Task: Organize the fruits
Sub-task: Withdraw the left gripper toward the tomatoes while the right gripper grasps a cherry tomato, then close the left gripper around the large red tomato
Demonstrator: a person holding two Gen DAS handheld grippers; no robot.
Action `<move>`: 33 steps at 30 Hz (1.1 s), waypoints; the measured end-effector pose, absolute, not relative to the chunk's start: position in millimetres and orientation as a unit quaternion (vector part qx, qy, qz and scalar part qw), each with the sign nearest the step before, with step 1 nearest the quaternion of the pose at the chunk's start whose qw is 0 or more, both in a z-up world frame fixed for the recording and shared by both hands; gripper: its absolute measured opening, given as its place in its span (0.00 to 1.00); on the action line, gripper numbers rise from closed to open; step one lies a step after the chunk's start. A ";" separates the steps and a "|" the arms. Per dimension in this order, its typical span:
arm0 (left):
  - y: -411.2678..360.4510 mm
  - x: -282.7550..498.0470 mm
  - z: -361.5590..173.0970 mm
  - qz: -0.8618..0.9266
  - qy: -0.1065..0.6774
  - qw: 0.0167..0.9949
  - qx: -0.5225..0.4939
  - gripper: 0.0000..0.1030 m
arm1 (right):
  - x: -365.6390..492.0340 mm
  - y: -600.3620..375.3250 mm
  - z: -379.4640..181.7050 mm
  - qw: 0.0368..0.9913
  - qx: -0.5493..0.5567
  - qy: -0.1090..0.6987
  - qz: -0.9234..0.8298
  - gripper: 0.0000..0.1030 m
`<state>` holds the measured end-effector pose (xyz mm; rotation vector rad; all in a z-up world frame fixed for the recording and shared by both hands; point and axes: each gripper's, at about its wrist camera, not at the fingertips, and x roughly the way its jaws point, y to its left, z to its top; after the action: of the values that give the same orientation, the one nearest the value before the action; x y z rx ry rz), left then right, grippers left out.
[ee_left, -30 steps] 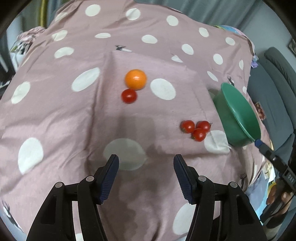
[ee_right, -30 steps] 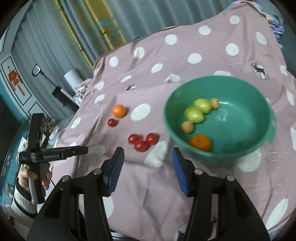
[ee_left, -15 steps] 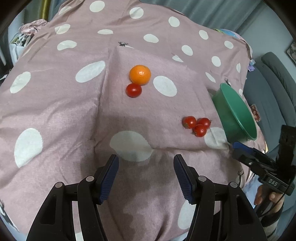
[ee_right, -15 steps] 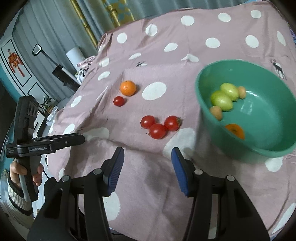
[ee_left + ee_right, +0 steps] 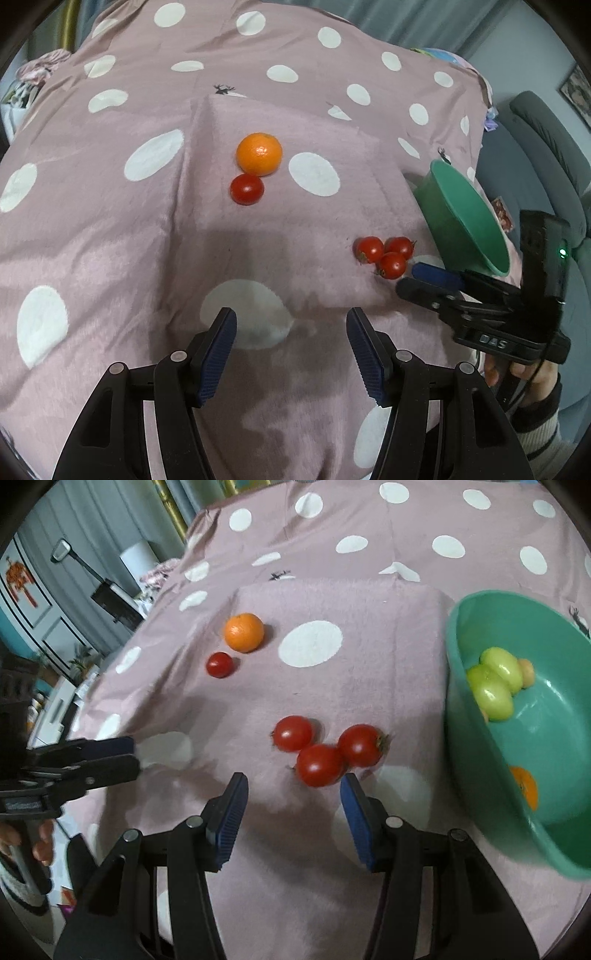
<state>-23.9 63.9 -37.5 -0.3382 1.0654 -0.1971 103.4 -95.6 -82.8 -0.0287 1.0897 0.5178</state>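
Observation:
Three red tomatoes (image 5: 325,749) lie in a cluster on the pink dotted cloth, just ahead of my open, empty right gripper (image 5: 293,801). They also show in the left wrist view (image 5: 386,253). An orange (image 5: 259,154) and a single tomato (image 5: 246,189) lie further back. The green bowl (image 5: 458,686) at the right holds two green fruits (image 5: 493,685), an orange one and small tan ones. My left gripper (image 5: 291,341) is open and empty above the cloth, well short of the fruit. The right gripper appears in the left wrist view (image 5: 436,277) beside the cluster.
The cloth (image 5: 110,221) drapes over a raised table with a ridge at the back left. A grey sofa (image 5: 546,147) stands right of the table. Curtains, a lamp and a cabinet (image 5: 33,590) stand off the left side.
My right gripper has moved forward and down toward the three tomatoes, which now sit just ahead of its fingers. The bowl has slid to the right edge of its view. The left gripper has shifted slightly.

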 end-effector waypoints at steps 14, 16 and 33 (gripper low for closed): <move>42.6 -1.7 -44.2 -0.127 0.513 0.837 -0.140 0.59 | 124.4 -90.0 -95.4 0.821 -0.045 0.523 0.227 0.35; 40.0 1.5 -44.8 -0.130 0.514 0.836 -0.139 0.59 | 124.7 -91.4 -95.7 0.823 -0.052 0.519 0.226 0.31; -17.1 41.8 -52.3 -0.163 0.501 0.848 -0.064 0.59 | 85.8 -132.3 -58.9 0.841 0.022 0.472 0.265 0.31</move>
<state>41.8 -17.1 -52.3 -0.1355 1.0561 -0.3428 85.8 -132.3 -58.9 0.0463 0.9973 0.5609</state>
